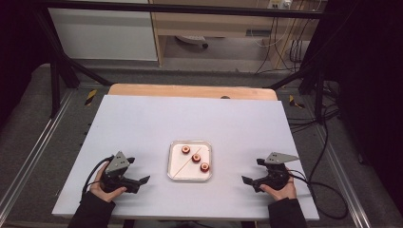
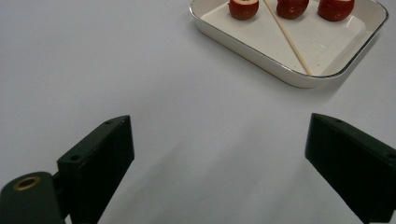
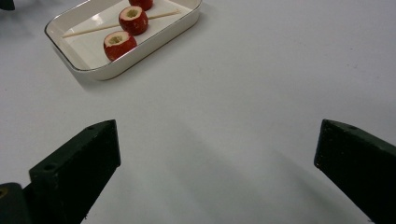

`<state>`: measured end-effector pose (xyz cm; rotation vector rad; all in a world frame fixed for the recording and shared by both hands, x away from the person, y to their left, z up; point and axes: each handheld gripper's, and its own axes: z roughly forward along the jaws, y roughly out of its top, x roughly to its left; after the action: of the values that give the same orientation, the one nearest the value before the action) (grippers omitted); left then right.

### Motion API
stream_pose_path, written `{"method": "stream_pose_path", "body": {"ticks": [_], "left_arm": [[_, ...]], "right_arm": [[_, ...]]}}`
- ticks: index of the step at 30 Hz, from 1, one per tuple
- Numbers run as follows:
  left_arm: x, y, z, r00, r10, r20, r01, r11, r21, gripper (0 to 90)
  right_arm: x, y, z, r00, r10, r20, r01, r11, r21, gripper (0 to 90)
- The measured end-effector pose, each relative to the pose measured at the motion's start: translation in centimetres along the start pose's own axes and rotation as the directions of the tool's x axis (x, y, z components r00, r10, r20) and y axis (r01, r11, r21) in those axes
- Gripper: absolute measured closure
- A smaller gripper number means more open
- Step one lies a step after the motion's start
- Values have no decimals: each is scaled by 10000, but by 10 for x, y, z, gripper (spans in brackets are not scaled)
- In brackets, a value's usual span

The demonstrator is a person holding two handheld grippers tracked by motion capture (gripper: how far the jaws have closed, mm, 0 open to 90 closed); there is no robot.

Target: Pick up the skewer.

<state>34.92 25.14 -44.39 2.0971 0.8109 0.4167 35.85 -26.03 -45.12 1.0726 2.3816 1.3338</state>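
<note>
Two spread grippers (image 1: 138, 180) (image 1: 249, 180) flanking tray (image 1: 190, 176)

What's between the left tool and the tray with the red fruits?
Nothing: in the left gripper view, bare white table runs from the open left tool to the tray.
</note>
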Motion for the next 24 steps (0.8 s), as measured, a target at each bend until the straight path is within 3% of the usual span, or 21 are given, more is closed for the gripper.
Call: {"method": "stream_pose_path", "body": {"ticks": [24], "left_arm": [[-26,25,13,9999,149,22,-149,9996,236,81]], "right_arm": [[0,0,-1,10000,-68,13,68,10000,-1,7]]}}
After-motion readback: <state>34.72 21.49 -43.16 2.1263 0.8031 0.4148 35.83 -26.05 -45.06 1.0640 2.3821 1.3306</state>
